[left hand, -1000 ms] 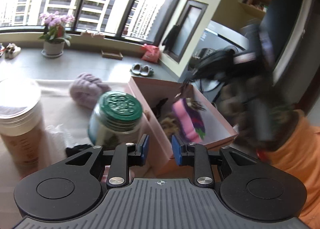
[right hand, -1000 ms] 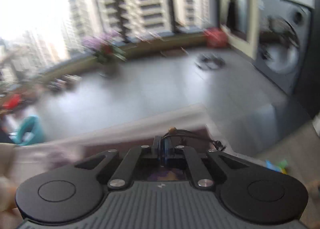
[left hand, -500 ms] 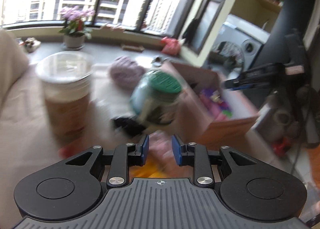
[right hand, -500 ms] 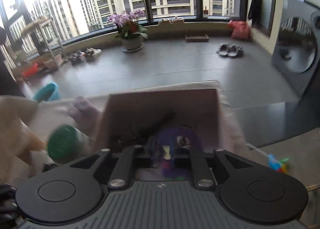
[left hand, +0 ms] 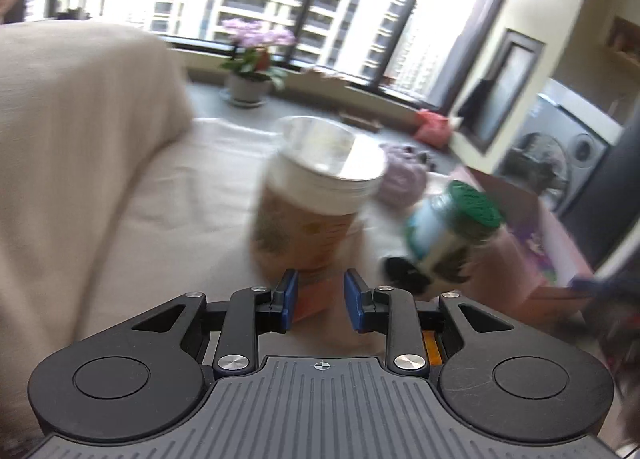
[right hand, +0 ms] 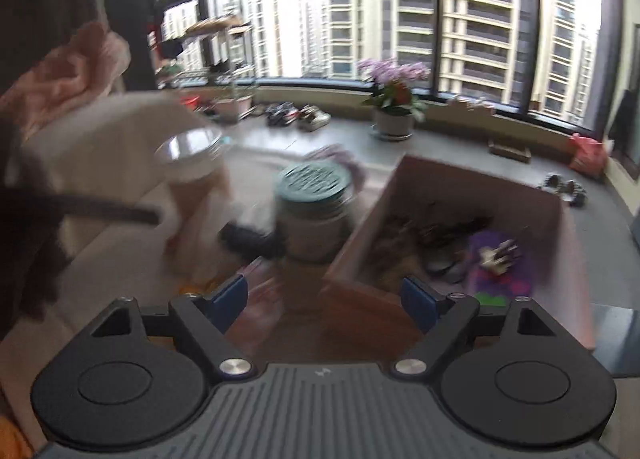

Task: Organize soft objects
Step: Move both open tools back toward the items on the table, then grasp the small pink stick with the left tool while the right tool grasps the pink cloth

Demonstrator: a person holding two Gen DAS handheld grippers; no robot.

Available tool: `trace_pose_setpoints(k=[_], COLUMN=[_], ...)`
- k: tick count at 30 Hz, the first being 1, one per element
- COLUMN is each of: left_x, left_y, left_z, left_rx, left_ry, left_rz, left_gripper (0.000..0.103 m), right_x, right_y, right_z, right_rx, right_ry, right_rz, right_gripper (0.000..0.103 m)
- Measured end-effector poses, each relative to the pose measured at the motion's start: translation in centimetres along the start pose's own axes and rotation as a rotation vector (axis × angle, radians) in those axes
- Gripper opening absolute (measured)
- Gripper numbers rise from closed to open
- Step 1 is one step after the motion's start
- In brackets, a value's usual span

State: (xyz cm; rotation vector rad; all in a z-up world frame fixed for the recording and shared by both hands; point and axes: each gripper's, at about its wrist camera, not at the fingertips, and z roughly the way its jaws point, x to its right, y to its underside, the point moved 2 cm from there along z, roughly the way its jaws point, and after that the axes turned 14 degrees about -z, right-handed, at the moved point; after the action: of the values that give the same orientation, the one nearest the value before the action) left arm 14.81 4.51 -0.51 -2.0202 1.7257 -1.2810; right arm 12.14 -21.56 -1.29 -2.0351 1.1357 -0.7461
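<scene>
The right tool (right hand: 325, 301) has just been opening and stands wide with nothing between its blue pads, just beside the open pink cardboard box (right hand: 556, 219). Inside that box lies a purple striped soft toy (right hand: 500, 271). The left tool (left hand: 320, 305), jaws narrowly apart and empty, points at a brown clear-lidded jar (left hand: 308, 215) left of the box.

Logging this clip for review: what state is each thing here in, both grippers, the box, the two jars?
Left gripper: jaws a little apart, nothing between them.
Right gripper: open, jaws have just been opening, nothing between them.
Cardboard box: open-topped, soft items inside, purple toy among them.
Green-lidded jar: upright, lid on.
Tall jar: upright, clear lid on.
</scene>
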Motion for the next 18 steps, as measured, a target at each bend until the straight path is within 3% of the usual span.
trace_pose_setpoints(k=[4, 7, 9, 15, 18], left_x=[2.0, 2.7, 3.0, 4.4, 3.7], left_y=[0.6, 1.5, 2.4, 5.7, 5.5], left_z=[2.6, 3.7, 4.3, 1.3, -1.1], left_rx=[-0.014, 0.021, -0.024, -0.214, -0.207], left_ry=[0.012, 0.019, 0.041, 0.244, 0.259], left_rz=[0.003, 0.048, 0.06, 0.215, 0.236], left_gripper=[0.029, 0.029, 0.029, 0.029, 0.033], right_x=[-2.8, -3.8, -3.7, -3.5, -3.6], right_y=[1.1, 1.5, 2.0, 3.9, 4.7], right_z=[1.0, 0.8, 0.9, 1.7, 2.4], right_rx=[-0.036, -0.04, -0.05, -0.098, -0.116], right_ry=[-0.014, -0.006, -0.014, -0.006, 0.005], right_rz=[-0.064, -0.101, -0.106, -0.101, -0.092], right_gripper=[0.084, 0.084, 0.084, 0.084, 0.085])
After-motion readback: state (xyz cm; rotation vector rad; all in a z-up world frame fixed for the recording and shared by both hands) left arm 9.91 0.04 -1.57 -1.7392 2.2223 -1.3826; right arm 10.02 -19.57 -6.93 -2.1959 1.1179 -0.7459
